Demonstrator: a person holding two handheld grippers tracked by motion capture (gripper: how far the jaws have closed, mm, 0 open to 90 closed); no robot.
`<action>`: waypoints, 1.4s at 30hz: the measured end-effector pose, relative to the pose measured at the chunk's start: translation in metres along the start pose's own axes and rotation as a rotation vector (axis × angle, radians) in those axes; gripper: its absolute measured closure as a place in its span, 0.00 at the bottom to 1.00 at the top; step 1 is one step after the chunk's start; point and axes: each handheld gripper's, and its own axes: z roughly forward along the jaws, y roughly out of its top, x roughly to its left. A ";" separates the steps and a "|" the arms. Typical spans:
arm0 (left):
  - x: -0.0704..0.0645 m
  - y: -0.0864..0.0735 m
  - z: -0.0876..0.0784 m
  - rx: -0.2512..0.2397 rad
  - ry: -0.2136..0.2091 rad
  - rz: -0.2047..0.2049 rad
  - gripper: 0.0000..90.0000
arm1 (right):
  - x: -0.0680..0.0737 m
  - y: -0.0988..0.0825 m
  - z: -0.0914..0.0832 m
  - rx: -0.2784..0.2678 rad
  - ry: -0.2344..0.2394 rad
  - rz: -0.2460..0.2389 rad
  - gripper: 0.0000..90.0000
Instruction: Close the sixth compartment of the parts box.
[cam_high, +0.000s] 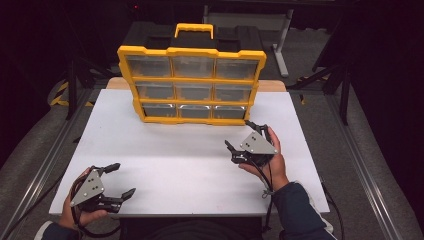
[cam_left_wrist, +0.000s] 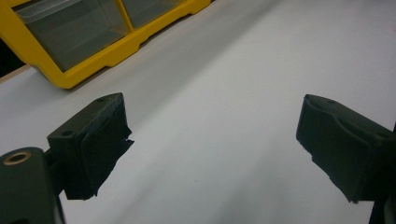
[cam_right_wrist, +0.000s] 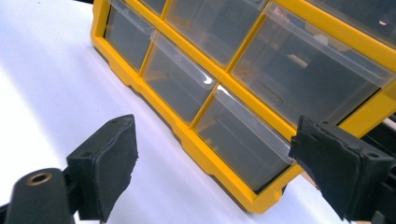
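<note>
On table: yellow plastic nine-drawer organiser (cam_high: 192, 85), upright.
Nearer: right gripper (cam_high: 246, 136), jaws spread, empty, facing bottom-right clear drawer (cam_right_wrist: 243, 140).
Farther: left gripper (cam_high: 119, 180), spread, empty.

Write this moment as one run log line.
left gripper: open, empty | right gripper: open, empty, near organizer | drawers: closed

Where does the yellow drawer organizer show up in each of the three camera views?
High view: the yellow drawer organizer stands upright at the far middle of the white table.
Left gripper view: its lower corner sits at the top left.
Right gripper view: its drawers run across the top and right.
Shared landmark: the organizer's yellow bottom frame against the white table.
</note>
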 end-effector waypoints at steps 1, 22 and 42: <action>0.000 0.000 0.000 0.001 0.002 0.003 0.11 | 0.000 -0.001 -0.001 0.003 0.001 0.001 0.16; 0.000 0.001 0.001 -0.002 0.005 0.006 0.11 | 0.008 -0.022 -0.010 0.020 0.032 0.004 0.17; 0.000 0.001 0.001 -0.002 0.007 0.008 0.11 | 0.010 -0.040 -0.020 0.041 0.038 0.023 0.17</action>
